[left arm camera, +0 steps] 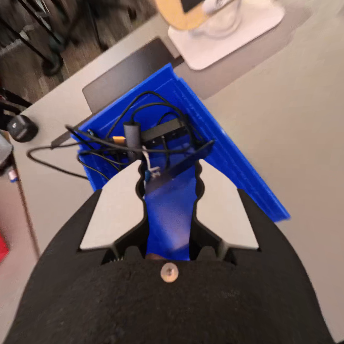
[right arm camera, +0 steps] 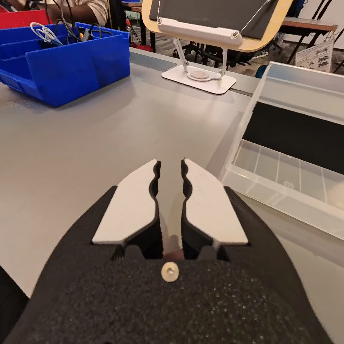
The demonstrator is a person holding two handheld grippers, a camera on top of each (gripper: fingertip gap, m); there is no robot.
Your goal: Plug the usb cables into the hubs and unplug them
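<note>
The left gripper (left arm camera: 168, 163), jaws apart and empty, hangs over the blue bin (left arm camera: 219, 130), apparently to reach the black hub (left arm camera: 162, 130) and tangled usb cables (left arm camera: 115, 145) just ahead. The right gripper (right arm camera: 170, 162), narrowly apart and empty, waits over bare tabletop (right arm camera: 83, 149), the bin well off to its left.

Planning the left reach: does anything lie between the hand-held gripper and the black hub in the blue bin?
Yes. Tangled black cables and a grey adapter lie between the open left hand-held gripper and the black hub in the blue bin.
</note>
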